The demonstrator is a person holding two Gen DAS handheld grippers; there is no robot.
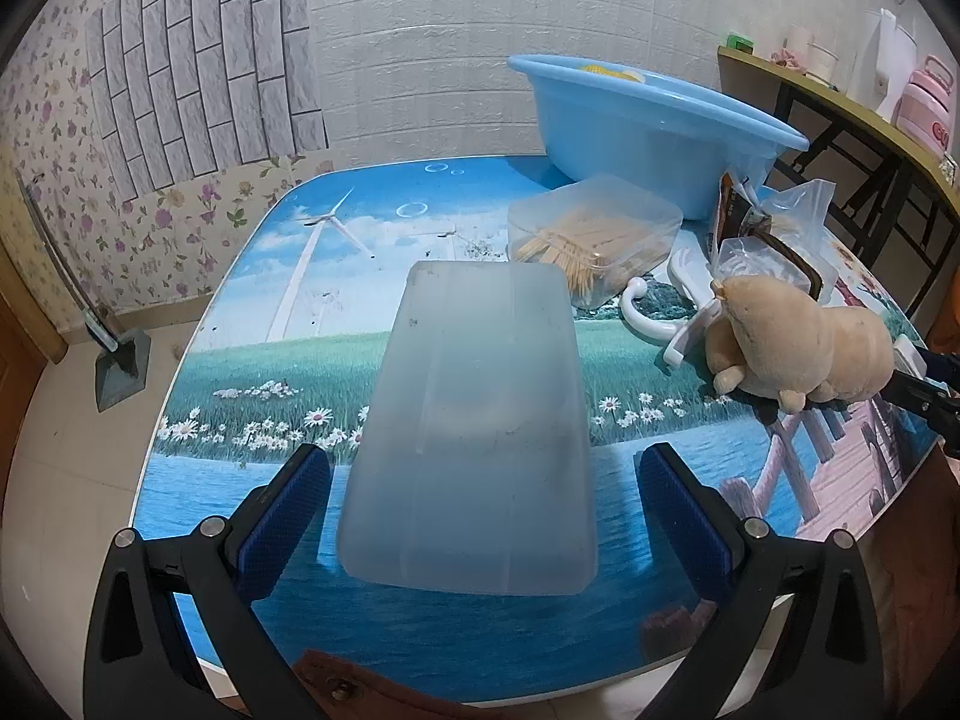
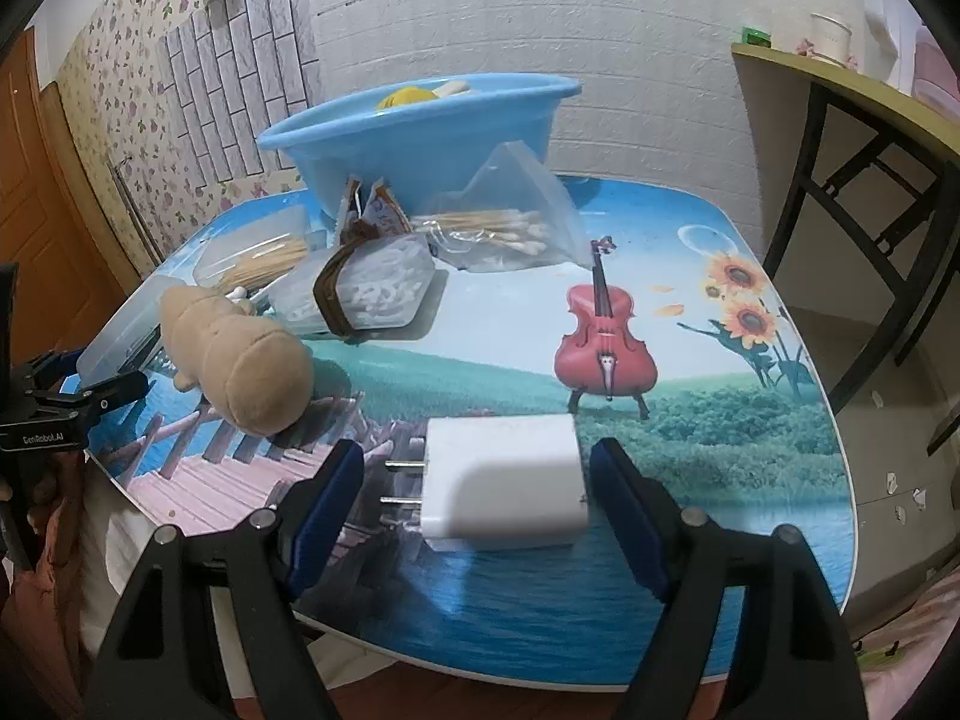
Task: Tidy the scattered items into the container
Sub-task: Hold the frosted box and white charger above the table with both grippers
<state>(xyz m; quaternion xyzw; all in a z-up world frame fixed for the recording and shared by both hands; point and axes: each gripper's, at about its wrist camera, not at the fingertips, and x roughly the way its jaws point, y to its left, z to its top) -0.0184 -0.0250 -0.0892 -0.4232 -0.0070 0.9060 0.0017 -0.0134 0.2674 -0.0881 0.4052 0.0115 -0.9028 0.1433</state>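
Left gripper (image 1: 480, 516): jaws spread wide, angled down toward the table; blue ribbed pads (image 1: 282, 522) face inward, each with a gap to what lies between them.
Left gripper, touch: pads press on nothing.
Left gripper, from the right wrist view: black frame and blue pad at the far left edge (image 2: 90, 390), low over the table edge.
Right gripper (image 2: 477, 510): jaws apart, tilted down; blue pads (image 2: 324, 504) stand off on both sides, not pressing.
Right gripper, from the left wrist view: black finger tip enters at the right edge (image 1: 924, 390).
Hand: fingers partly visible below the left gripper body (image 2: 42, 498), gripping the handle.
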